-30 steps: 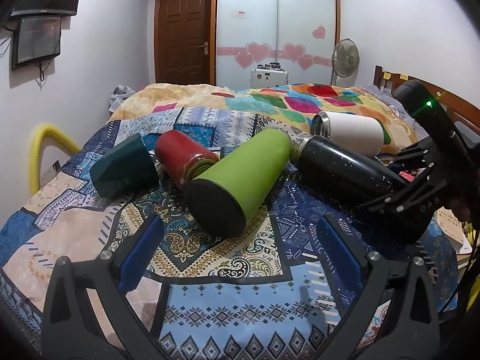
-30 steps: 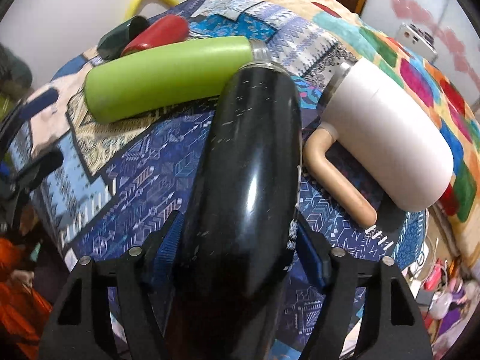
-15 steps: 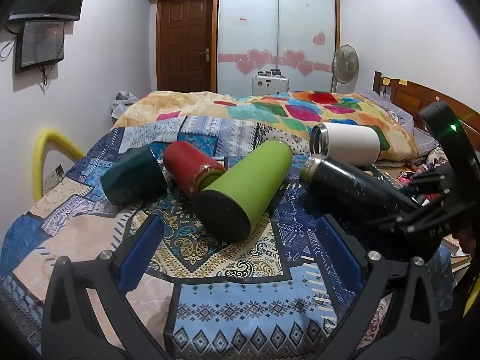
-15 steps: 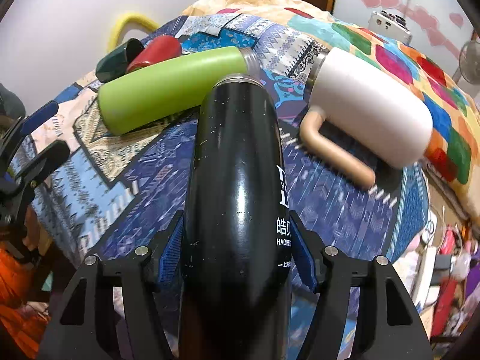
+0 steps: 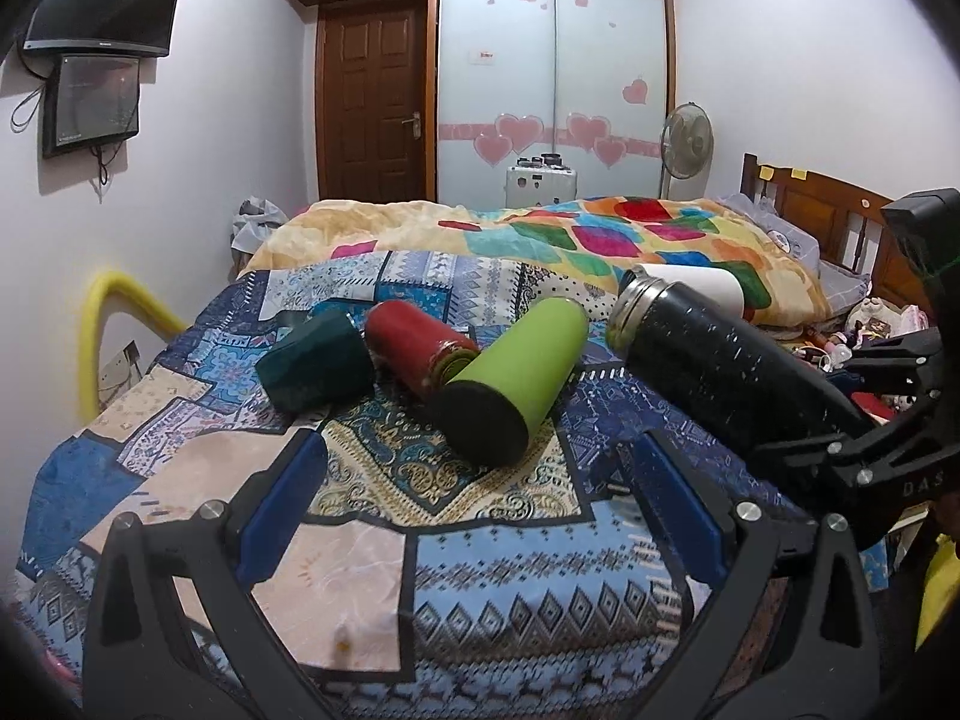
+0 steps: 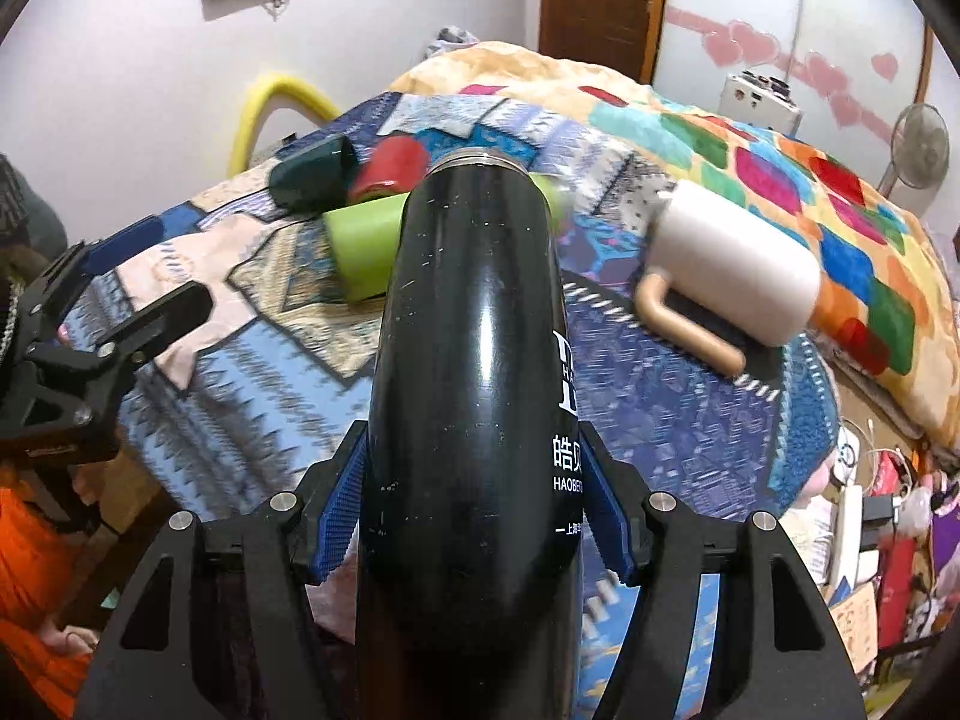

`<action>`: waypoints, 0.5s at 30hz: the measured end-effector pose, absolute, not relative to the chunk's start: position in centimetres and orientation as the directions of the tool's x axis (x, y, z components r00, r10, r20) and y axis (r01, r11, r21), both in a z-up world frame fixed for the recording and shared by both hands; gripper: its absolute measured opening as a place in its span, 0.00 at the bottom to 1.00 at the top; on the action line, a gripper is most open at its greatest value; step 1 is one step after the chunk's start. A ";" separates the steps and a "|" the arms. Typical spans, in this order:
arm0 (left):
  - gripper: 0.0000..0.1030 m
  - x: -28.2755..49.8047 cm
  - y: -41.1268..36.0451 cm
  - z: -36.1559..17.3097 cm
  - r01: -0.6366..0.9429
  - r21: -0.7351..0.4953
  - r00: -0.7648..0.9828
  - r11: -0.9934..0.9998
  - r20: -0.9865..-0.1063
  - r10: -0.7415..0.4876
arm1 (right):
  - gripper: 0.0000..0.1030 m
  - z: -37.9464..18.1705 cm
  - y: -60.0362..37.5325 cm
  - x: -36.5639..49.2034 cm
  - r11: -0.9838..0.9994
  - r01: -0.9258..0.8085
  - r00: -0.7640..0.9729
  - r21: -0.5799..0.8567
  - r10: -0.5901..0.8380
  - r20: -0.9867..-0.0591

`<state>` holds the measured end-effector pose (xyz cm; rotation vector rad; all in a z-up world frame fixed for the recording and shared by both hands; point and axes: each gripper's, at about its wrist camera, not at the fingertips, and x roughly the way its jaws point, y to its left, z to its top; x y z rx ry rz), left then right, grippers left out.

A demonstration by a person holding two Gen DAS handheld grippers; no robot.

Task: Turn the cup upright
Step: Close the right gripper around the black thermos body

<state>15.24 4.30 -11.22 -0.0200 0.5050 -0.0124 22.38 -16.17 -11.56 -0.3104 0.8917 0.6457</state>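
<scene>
1. At the far left of the left wrist view, a yellow padded rail [image 5: 99, 324] curved up beside the bed, against the white wall.
2. A patterned blue quilt [image 5: 492, 546] covered the near part of the bed, and every flask lay on it or hung above it.
3. A dark green cup [image 5: 315, 369] lay on its side at the left end of the row.
4. Just beside it on the right, a red flask [image 5: 414, 348] lay on its side, its mouth end touching the next flask.
5. A lime green flask [image 5: 519, 375] lay on its side near the middle, its black base turned toward the camera.
6. The left gripper [image 5: 480, 510] stood wide open over the quilt in the foreground, its blue pads well apart and holding nothing.
7. The black flask [image 5: 720, 366], the cup to be turned upright, was lifted off the quilt and tilted, its steel mouth raised toward the upper left.
8. The right gripper [image 6: 474, 510] was clamped on the black flask's lower body, one blue pad pressed against each side.
9. Behind the black flask, a white mug [image 6: 738, 264] with a tan handle lay on its side on the quilt.
10. A multicoloured blanket [image 5: 600, 234] lay across the far part of the bed, on the right.
</scene>
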 end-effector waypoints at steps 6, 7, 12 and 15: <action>1.00 14.5 5.0 -12.0 0.000 -0.027 0.863 1.000 -0.505 -0.013 | 0.60 -13.3 -14.7 21.6 0.741 -0.672 0.395 0.010 0.369 -0.841; 1.00 14.5 5.1 -12.2 0.000 -0.028 0.860 1.000 -0.511 -0.015 | 0.60 -13.7 -14.5 21.7 0.737 -0.676 0.386 0.005 0.360 -0.850; 1.00 15.1 4.7 -13.4 -0.002 -0.036 0.843 0.999 -0.537 -0.018 | 0.60 -15.1 -14.1 22.4 0.739 -0.674 0.360 -0.014 0.312 -0.879; 1.00 15.9 4.4 -13.8 0.003 -0.034 0.837 0.999 -0.547 -0.021 | 0.60 -15.1 -14.1 22.5 0.734 -0.679 0.355 -0.011 0.315 -0.880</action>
